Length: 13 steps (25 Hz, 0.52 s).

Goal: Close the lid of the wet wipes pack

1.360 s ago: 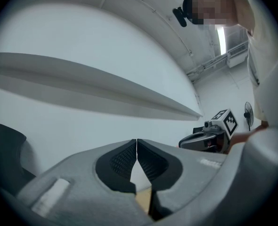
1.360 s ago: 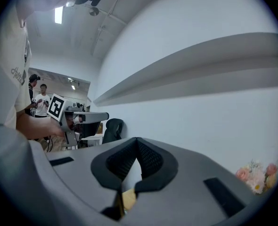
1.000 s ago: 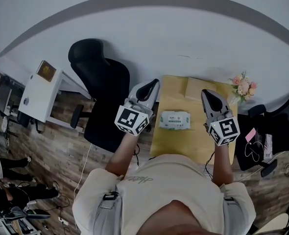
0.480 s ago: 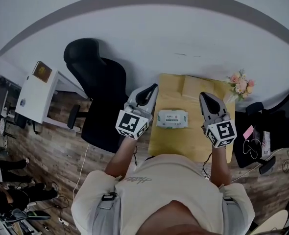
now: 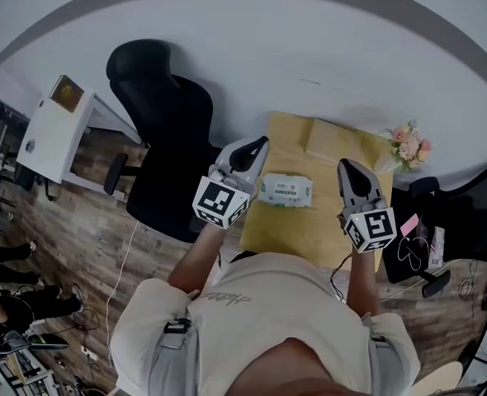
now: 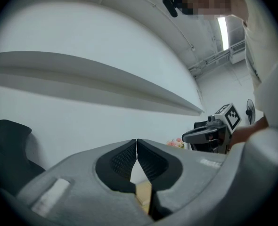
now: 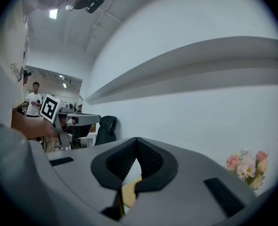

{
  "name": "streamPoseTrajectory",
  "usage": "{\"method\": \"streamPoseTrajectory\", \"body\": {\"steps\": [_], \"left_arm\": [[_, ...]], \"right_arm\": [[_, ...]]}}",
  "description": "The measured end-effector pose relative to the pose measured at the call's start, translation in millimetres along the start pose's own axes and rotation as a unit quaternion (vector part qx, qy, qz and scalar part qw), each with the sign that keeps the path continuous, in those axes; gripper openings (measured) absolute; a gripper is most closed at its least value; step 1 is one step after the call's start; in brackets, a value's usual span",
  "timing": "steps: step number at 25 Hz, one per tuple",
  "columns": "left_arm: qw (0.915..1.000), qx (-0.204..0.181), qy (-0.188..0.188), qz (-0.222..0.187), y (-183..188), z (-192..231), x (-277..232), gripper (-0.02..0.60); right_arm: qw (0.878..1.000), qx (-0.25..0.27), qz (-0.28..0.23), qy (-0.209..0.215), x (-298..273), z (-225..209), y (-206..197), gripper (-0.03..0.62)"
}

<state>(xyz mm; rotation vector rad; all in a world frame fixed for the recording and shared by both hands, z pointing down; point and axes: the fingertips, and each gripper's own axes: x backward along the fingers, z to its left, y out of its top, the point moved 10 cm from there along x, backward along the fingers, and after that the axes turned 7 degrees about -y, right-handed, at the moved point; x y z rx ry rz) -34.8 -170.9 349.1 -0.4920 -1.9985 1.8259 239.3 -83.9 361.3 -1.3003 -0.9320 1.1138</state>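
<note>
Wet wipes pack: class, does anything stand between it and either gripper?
Nothing visible does. The wet wipes pack lies on the yellow table between the left gripper and the right gripper, both with jaws shut.

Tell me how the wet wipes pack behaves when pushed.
The wet wipes pack looks like a soft pouch, so it probably gives under pressure. Lying flat on the yellow table, it seems unlikely to roll, but might slide.

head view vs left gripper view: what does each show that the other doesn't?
Head view only: the wet wipes pack lying on the yellow table, between the grippers. Left gripper view only: the left gripper seen along its jaws, tips together, nothing between them. Both: the right gripper, the black chair, the flowers.
</note>
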Motion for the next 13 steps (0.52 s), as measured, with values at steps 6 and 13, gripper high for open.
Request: {"method": "streamPoseTrajectory", "body": {"steps": [6, 13], "left_arm": [[0.9999, 0.014, 0.007, 0.0, -9, 2, 4, 0.018], [0.9998, 0.018, 0.003, -0.002, -14, 7, -5, 0.018]], "right_arm": [[1.0, 0.003, 0.014, 0.001, 0, 0, -5, 0.002], [1.0, 0.004, 0.015, 0.0, -6, -4, -7, 0.002]]}}
